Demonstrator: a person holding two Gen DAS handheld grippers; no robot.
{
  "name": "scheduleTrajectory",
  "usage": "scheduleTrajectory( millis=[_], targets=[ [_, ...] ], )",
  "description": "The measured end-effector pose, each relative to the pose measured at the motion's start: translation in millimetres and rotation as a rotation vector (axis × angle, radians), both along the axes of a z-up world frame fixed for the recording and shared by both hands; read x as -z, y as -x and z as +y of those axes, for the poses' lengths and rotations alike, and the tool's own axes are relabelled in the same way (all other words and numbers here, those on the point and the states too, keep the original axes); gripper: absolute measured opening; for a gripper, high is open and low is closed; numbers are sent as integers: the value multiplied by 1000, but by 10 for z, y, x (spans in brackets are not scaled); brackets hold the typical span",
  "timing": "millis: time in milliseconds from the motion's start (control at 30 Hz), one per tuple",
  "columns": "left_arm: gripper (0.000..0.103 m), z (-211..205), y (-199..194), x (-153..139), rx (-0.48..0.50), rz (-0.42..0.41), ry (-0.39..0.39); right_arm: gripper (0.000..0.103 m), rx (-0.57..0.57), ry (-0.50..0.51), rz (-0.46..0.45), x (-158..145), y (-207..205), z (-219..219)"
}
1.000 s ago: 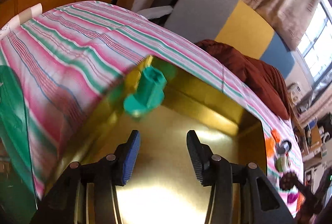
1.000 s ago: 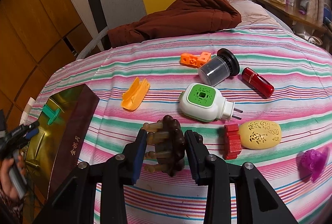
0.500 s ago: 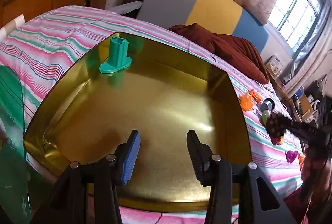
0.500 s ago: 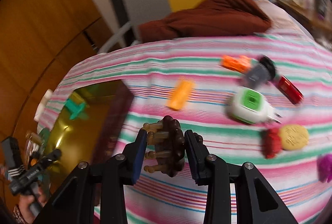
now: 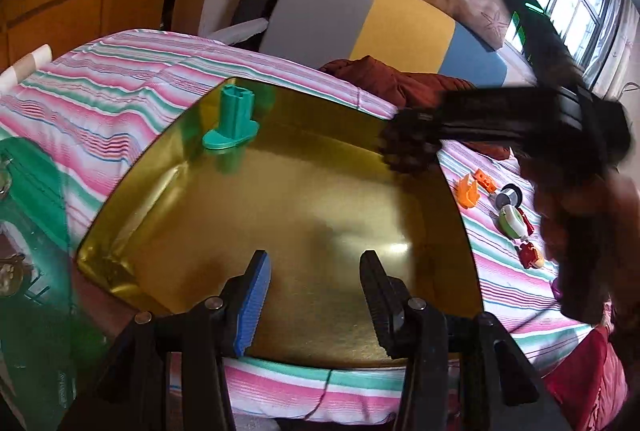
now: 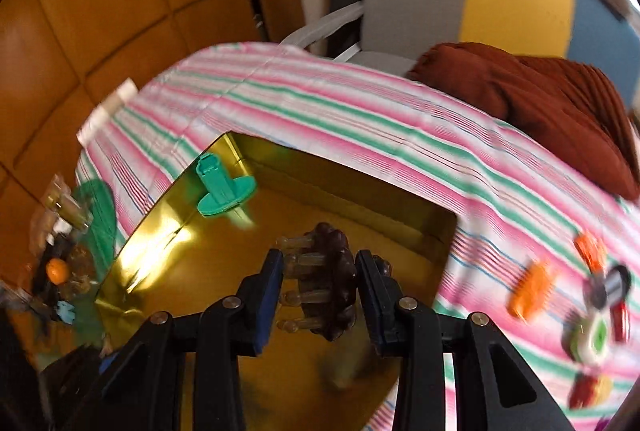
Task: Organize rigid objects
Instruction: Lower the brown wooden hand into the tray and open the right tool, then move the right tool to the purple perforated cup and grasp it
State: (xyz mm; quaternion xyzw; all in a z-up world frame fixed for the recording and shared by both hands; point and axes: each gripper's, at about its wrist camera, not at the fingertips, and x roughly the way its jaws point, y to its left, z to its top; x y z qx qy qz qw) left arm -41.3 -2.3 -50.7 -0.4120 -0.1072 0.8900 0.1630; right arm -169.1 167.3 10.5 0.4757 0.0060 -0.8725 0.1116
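A gold tray (image 5: 304,215) (image 6: 256,371) lies on the striped bedspread. In its far left corner stands a teal plastic piece (image 5: 231,121) (image 6: 224,187). My right gripper (image 6: 320,283) is shut on a dark brown knobbly brush with pale pegs (image 6: 328,283) and hangs over the tray's inside. In the left wrist view that brush (image 5: 408,143) shows blurred above the tray's far right rim. My left gripper (image 5: 316,291) stands open over the tray's near part with nothing between its fingers.
Small objects lie on the bedspread right of the tray: an orange piece (image 5: 466,189) (image 6: 532,287), a grey cylinder (image 5: 508,196), a white and green plug-in device (image 5: 511,223) (image 6: 590,337), a red item (image 5: 530,255). A brown jacket (image 6: 532,91) lies at the back. A green board (image 5: 32,263) lies at the left.
My right gripper carried the brush left from over the scattered objects to above the tray. My left gripper drew back from the teal piece, so the whole tray now shows.
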Motion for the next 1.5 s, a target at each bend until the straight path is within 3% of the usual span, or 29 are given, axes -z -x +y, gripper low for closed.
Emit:
scheduleTrajectory(
  millis=[133, 367, 433, 533, 667, 800, 900, 1500],
  targets=[
    [47, -101, -24, 4, -14, 5, -8, 38, -53, -164, -29, 240, 319, -459],
    [47, -246, -28, 31, -36, -1, -20, 38, -136, -591, 71, 573, 569, -1102],
    [47, -261, -19, 40, -41, -7, -21, 38, -151, -648, 87, 655, 607, -1228],
    [47, -282, -30, 37, -44, -6, -24, 46, -157, -567, 82, 608, 618, -1274],
    [47, -284, -51, 22, -45, -4, -26, 66, -154, -257, 97, 259, 477, -1096],
    [47, -257, -72, 21, -47, -4, -19, 69, -92, -60, 145, -66, 214, -701],
    [47, -232, -93, 13, -46, -4, -20, 70, -22, 39, 126, -155, 90, -431],
    [47, 181, -311, -76, 58, 3, 6, 71, 182, 102, 85, -12, -734, 627]
  ],
)
